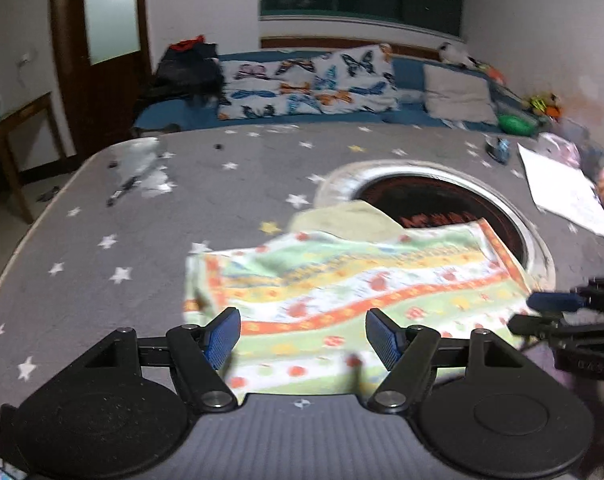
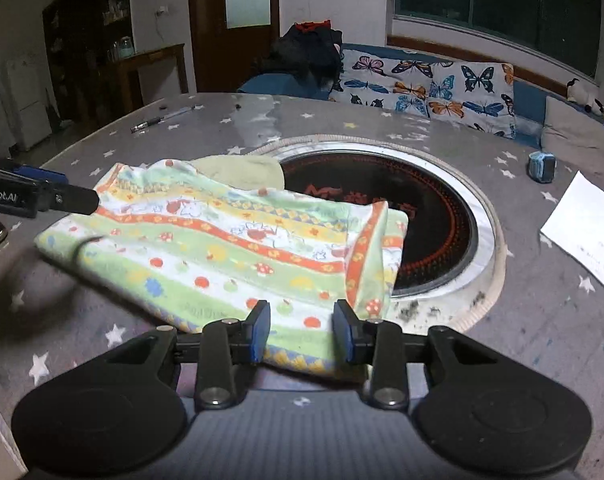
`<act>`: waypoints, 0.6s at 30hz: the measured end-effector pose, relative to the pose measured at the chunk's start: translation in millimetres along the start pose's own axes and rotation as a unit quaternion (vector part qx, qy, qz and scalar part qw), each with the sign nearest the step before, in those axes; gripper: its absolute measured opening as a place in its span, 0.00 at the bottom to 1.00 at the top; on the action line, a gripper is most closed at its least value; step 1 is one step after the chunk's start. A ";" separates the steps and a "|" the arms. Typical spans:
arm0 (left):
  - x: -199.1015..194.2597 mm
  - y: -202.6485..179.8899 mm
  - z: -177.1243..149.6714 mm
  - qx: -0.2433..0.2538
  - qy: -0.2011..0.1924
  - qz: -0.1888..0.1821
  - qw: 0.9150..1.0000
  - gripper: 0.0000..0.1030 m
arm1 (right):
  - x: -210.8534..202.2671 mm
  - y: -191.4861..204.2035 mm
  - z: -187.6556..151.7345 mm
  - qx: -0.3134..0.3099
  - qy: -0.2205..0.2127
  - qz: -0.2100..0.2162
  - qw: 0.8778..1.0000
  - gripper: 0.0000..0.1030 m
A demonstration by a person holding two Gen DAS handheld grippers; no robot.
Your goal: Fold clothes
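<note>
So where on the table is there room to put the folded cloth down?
The starry tablecloth is bare between the pen and the striped garment, and at the near left corner. It is crowded to the right: the round burner, crumbs by its rim, the paper sheet and a small blue object.

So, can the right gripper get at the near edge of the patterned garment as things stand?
Probably yes. The right gripper hangs open right over the patterned garment, whose near edge lies between the pads, and nothing blocks it; the left gripper is off at the far corner.
</note>
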State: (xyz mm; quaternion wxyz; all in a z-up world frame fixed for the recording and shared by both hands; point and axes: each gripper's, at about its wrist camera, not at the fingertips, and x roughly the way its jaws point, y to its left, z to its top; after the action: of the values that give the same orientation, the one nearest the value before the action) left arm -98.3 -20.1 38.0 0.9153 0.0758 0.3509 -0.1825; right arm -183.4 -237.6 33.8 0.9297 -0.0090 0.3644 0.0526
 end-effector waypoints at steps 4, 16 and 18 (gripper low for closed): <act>11.0 -12.5 -7.9 0.009 0.010 -0.012 1.000 0.70 | -10.4 -0.5 9.1 0.002 -0.020 0.005 1.000 0.33; 4.1 8.8 -8.6 -0.011 -0.002 -0.004 1.000 0.69 | 6.4 -12.8 24.3 0.012 -0.013 -0.008 1.000 0.35; 4.0 21.7 -3.8 -0.025 -0.011 0.013 1.000 0.69 | 11.1 -20.4 32.1 0.022 -0.016 -0.015 1.000 0.39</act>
State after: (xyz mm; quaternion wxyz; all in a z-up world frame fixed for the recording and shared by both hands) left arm -89.5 -0.2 32.7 0.9231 0.0556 0.3440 -0.1627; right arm -151.5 -255.2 49.4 0.9362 0.0065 0.3500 0.0312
